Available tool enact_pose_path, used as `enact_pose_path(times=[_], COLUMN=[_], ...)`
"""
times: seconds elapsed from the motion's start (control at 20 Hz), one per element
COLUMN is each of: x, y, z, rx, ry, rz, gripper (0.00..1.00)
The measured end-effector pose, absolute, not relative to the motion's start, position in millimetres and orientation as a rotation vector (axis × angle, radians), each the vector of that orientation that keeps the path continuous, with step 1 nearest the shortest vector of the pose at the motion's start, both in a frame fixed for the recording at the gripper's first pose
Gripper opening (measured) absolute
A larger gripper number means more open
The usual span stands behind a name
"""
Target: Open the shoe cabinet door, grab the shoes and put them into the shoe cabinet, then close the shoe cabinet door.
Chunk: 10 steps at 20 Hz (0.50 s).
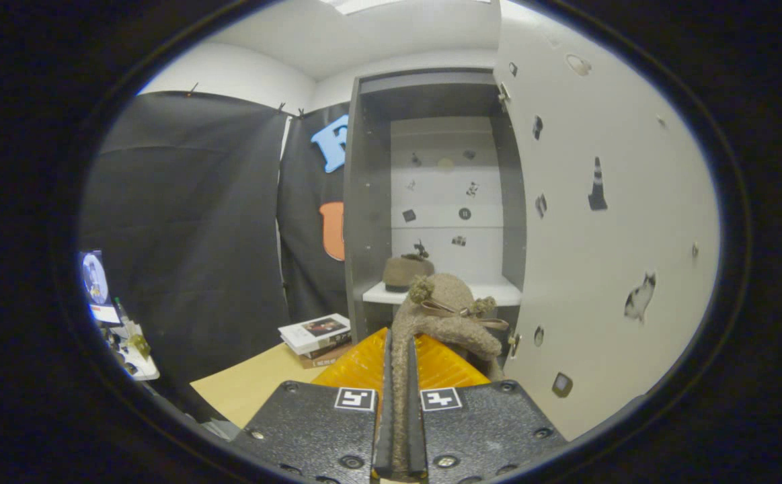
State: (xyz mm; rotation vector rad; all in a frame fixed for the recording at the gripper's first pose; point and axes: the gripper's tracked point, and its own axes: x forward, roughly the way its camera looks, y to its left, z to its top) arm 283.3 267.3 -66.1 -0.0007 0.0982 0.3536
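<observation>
Gripper view: your gripper (398,376) has its two fingers pressed close together, pinching a fuzzy tan shoe (448,316) by its edge — the fabric runs up through the narrow gap between them. That shoe sticks out just ahead of the fingertips, with pom-poms and a ribbon bow on its top. Beyond it stands the cabinet (367,202), a tall grey frame with a white back panel dotted with small stickers. Its door (606,222) is swung wide open on your right, white and also stickered. On the white shelf (491,292) inside, a second shoe (404,272) already sits at the left end — the held one hangs in front of the shelf. To the left of the cabinet, a stack of books (315,336) lies on a wooden table (249,383).
</observation>
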Motion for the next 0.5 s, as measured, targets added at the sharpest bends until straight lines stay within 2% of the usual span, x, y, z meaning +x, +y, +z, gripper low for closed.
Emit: enact_pose_path(times=[0.25,0.5], x=[317.4,358.5], y=[261.7,262.8], z=[10.7,56.2], rx=[-0.033,-0.004], ry=[0.021,0.016], rz=[0.301,0.260], gripper=[0.12,0.11])
